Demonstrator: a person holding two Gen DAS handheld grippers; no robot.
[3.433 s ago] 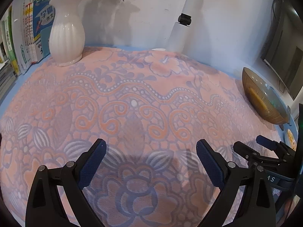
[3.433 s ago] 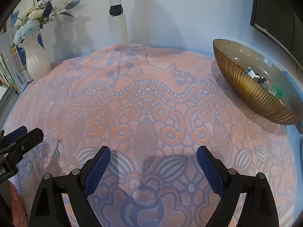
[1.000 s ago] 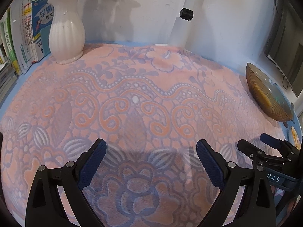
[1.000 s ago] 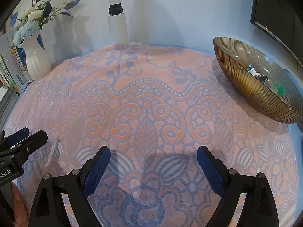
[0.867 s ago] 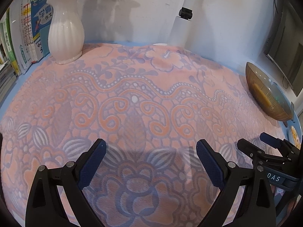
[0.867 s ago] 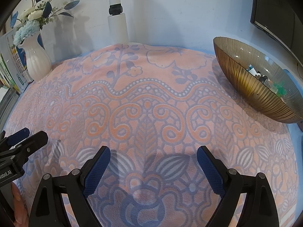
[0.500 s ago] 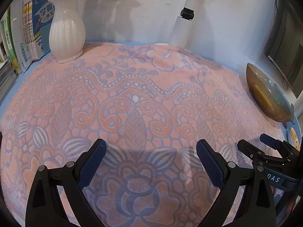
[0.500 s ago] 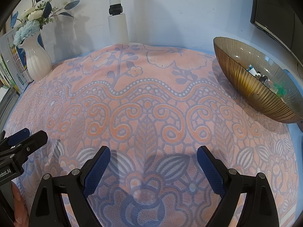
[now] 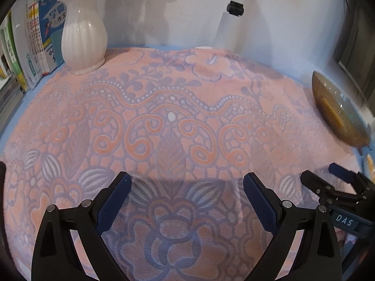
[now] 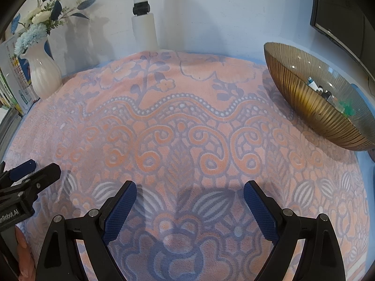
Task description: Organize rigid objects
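- Two hand-held grippers, left hand-held gripper and right hand-held gripper, hang wide and empty.
- Small items sit gathered in the ribbed amber bowl, far right, apparently tidied.

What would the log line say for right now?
left gripper: open, empty | right gripper: open, empty | bowl: holds small items

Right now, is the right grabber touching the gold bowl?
Apart. The right wrist view shows the right gripper with open jaws low over the cloth, with patterned cloth between it and the bowl.
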